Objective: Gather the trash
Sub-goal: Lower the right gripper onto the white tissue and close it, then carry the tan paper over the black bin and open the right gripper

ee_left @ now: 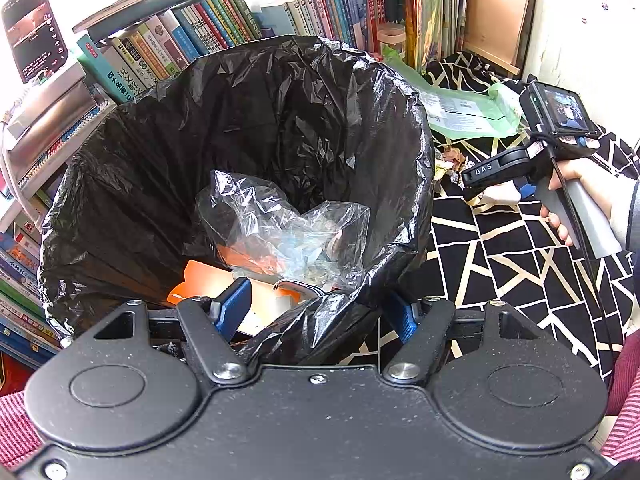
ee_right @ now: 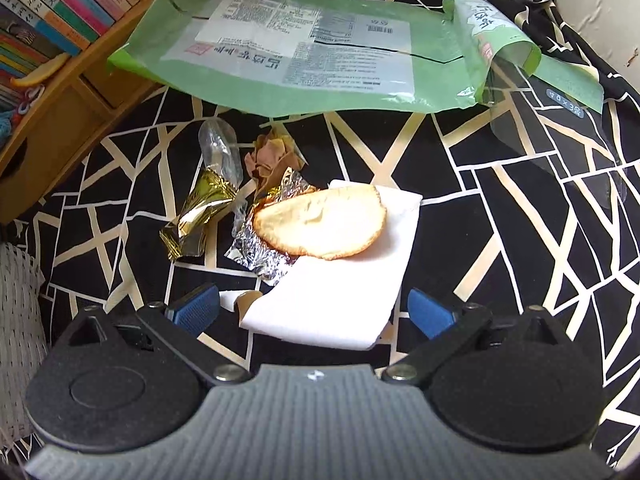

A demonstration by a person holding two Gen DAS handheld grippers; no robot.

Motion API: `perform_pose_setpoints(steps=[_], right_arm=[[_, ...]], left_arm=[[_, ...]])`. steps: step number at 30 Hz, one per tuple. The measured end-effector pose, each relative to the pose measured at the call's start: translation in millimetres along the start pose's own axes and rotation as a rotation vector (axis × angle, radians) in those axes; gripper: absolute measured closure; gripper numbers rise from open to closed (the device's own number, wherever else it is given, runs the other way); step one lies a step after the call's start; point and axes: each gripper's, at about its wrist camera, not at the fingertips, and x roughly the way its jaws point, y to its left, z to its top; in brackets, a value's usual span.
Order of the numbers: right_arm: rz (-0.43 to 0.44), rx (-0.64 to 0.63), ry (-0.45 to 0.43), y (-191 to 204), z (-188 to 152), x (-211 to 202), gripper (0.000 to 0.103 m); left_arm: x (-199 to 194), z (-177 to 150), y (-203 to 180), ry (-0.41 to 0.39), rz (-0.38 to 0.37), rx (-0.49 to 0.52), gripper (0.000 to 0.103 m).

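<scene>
2 grippers: the right gripper (ee_right: 312, 312) hangs spread above the white napkin (ee_right: 340, 296) and cracker (ee_right: 320, 222), while the left gripper (ee_left: 316, 312) straddles the black bag's rim (ee_left: 320, 320), grip unclear.

Surface: black cloth (ee_right: 520, 216) with cream crack-line pattern, covers the whole work area. Rear and left: books (ee_left: 192, 36) packed upright, spines out. Wooden shelf (ee_right: 76, 112) with drawers at left edge. White wall (ee_left: 580, 20) at right. Bright daylight at upper left.
</scene>
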Motion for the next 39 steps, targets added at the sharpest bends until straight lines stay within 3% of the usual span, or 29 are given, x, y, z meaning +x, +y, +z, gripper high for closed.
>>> perform_pose_setpoints(steps=[3, 7, 9, 11, 22, 31, 39], right_arm=[[0.010, 0.004, -0.007, 1.5, -0.1, -3.6, 0.011], [0.017, 0.020, -0.009, 2.6, 2.5, -10.8, 0.034], [0.019, 0.018, -0.020, 4.1, 3.3, -15.8, 0.039], [0.015, 0.017, -0.036, 6.9, 4.8, -22.5, 0.053], [0.105, 0.064, -0.167, 8.8, 18.7, -67.8, 0.082], [0.157, 0.060, -0.254, 16.3, 19.1, -97.7, 0.083], [0.338, 0.000, -0.437, 40.8, 17.1, -173.4, 0.083]], left_arm=[[0.0, 0.0, 0.0, -0.001, 0.000, 0.000, 0.034], [0.1, -0.1, 0.2, -0.001, 0.000, 0.000, 0.034], [0.1, -0.1, 0.3, -0.001, 0.001, 0.001, 0.034], [0.1, -0.1, 0.4, -0.001, 0.000, 0.000, 0.034], [0.1, -0.3, 0.7, -0.001, 0.001, 0.001, 0.034], [0.1, -0.4, 1.0, -0.001, 0.000, 0.000, 0.034], [1.2, 0.7, -1.0, 0.000, 0.010, 0.002, 0.034]])
